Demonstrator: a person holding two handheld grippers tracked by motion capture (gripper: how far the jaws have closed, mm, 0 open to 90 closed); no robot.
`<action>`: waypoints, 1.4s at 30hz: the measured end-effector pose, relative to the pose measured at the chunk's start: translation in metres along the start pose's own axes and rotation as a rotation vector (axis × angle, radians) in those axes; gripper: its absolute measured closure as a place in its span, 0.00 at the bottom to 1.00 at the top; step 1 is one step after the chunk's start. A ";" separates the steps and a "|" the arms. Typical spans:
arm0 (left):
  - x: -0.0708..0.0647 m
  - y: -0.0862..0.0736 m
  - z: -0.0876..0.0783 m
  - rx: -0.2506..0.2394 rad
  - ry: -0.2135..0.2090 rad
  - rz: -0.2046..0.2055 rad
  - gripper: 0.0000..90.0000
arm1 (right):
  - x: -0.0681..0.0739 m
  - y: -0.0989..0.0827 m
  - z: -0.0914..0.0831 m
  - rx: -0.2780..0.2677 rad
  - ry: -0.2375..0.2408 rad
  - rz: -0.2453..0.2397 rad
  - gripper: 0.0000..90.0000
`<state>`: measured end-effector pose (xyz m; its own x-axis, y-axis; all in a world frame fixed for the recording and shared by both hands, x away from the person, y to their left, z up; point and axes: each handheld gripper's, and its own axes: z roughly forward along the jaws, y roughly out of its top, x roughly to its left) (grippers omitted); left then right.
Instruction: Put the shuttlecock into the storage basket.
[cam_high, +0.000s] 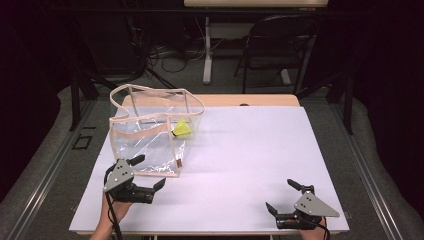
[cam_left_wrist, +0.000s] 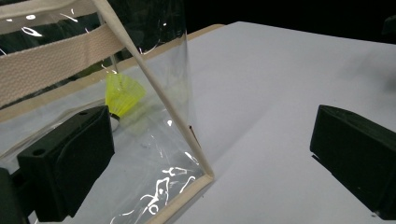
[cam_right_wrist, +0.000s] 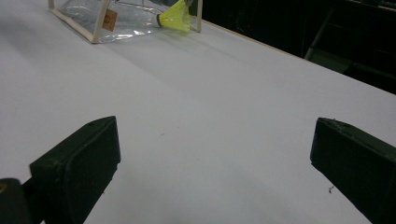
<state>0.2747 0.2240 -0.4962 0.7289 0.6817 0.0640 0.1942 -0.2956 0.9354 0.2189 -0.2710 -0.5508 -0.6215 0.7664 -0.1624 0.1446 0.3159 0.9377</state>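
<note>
The left gripper is wide open and holds nothing. The see-through bag sits just in front of it, with its near corner between the two jaws. A yellow birdie lies inside the bag, further ahead. The right gripper is wide open too, far from the bag, over the white table.
</note>
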 end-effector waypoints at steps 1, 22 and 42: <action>-0.001 -0.002 0.000 0.000 -0.001 -0.003 0.00 | 0.000 0.000 0.000 0.001 0.001 0.000 0.01; -0.008 -0.031 -0.003 0.005 -0.002 -0.001 0.00 | 0.001 0.000 0.001 0.002 0.003 -0.003 0.01; -0.016 -0.057 -0.005 0.007 -0.001 -0.008 0.00 | 0.001 -0.001 0.000 0.003 0.001 -0.004 0.01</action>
<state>0.2490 0.2330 -0.5486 0.7277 0.6836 0.0559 0.2051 -0.2946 0.9333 0.2185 -0.2704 -0.5515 -0.6228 0.7646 -0.1658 0.1441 0.3204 0.9363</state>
